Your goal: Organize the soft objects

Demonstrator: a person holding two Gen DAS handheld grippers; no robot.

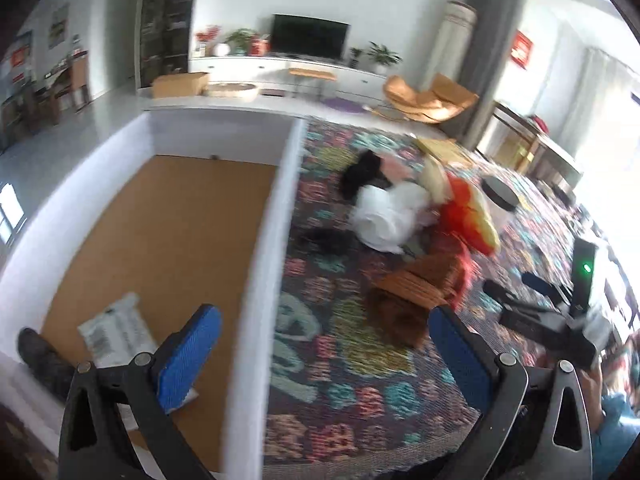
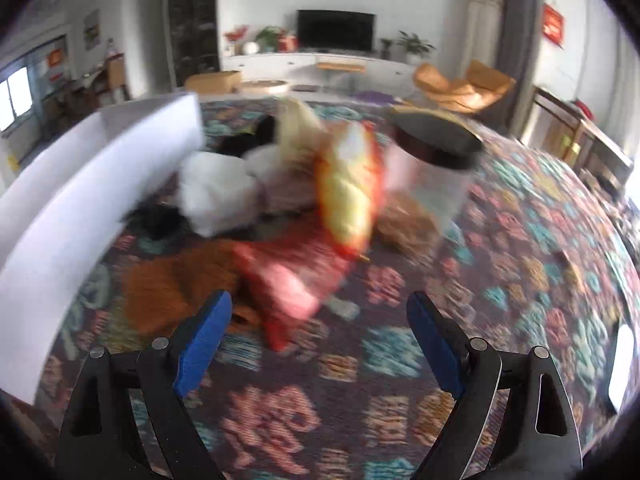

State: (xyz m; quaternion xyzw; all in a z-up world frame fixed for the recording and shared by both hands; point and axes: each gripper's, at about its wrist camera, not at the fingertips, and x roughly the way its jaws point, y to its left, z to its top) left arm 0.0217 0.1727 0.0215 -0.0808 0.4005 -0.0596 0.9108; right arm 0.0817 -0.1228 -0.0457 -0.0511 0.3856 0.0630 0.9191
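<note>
White-walled box with a cardboard floor stands on the patterned rug, just left of a pile of soft objects: white plush, black cloth, red-and-yellow cushion, brown fabric. Inside the box lies a labelled plastic bag; print unreadable. Left tongs straddle the box wall, spread wide, empty. Right tongs wide, empty, above the rug.

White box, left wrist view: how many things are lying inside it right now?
2 visible in the white box: a white plastic packet near the front, and a dark item at the front-left corner. More may hide below the frame.
</note>
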